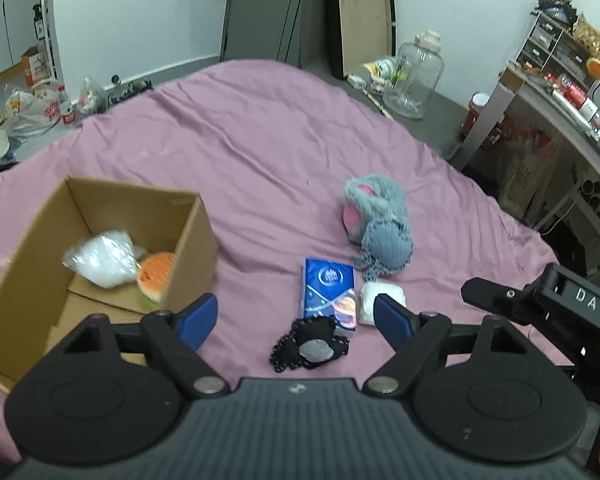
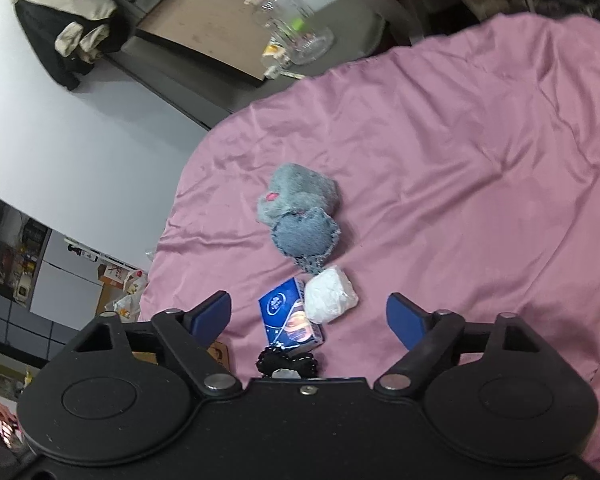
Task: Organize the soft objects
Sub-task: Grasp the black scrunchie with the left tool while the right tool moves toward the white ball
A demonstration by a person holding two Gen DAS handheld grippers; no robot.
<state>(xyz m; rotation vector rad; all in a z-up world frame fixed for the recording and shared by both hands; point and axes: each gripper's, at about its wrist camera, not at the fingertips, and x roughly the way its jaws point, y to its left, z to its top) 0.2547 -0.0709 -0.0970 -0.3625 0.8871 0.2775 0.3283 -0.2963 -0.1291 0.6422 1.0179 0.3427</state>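
On the pink bedsheet (image 1: 260, 152) lie a grey plush toy (image 1: 376, 216) (image 2: 300, 204), a blue tissue pack (image 1: 329, 292) (image 2: 290, 316), a white soft bundle (image 1: 374, 300) (image 2: 330, 294) and a black beaded pouch (image 1: 310, 344) (image 2: 286, 362). An open cardboard box (image 1: 188, 240) at the left holds a clear plastic bag (image 1: 102, 258) and a burger-shaped squishy (image 1: 156, 276). My left gripper (image 1: 294, 316) hangs open above the pouch and tissue pack, holding nothing. My right gripper (image 2: 308, 316) is open over the tissue pack and white bundle, and its body shows at the right of the left wrist view (image 1: 548, 300).
A large glass jar (image 1: 414, 76) (image 2: 296, 24) stands on a grey floor beyond the bed. Cluttered shelves and a desk (image 1: 560, 92) line the right side. Plastic bags (image 1: 32, 108) lie on the floor at the far left. A box corner (image 2: 220, 354) shows under the right gripper.
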